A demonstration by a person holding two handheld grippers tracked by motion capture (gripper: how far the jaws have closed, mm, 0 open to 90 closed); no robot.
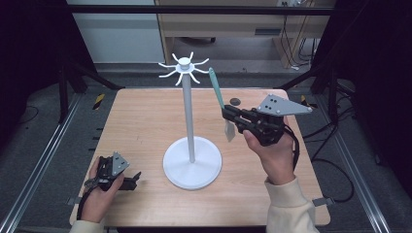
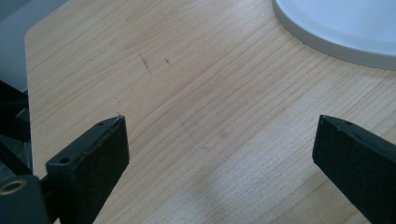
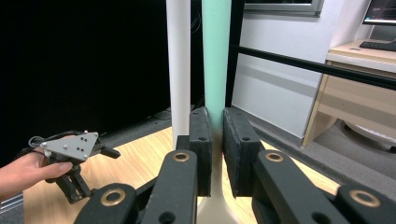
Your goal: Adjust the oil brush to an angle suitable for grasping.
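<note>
From the high view, my right gripper [image 1: 228,116] was raised over the right half of the table [image 1: 141,121], its jaws pinching a spatula [image 1: 221,104] with a mint-green handle and a pale blade. The handle slanted up toward the white hook stand [image 1: 190,121], its top end just beside one of the curved hooks at the crown; I could not tell whether it touched. The blade hung below my jaws, clear of the wood. The stand's round base sat near the middle of the table, closer to the front edge. My left gripper [image 1: 133,180] lay low near the front left corner, held in my left hand [image 1: 99,194], pointing toward the stand's base. A small dark disc [image 1: 235,101] lay close to the table's far edge, behind my right gripper.

In the left gripper view, my jaws stood spread wide with nothing between them, bare wood [image 2: 201,116] beneath, and the rim of the stand's base [image 2: 336,32] at the upper right.

In the right gripper view, my two pads were pressed onto the green handle [image 3: 215,60], which rose straight up between them, the white pole [image 3: 178,65] just beside it. Farther off at the left, my other hand [image 3: 23,170] held its gripper [image 3: 112,153] on the table.
</note>
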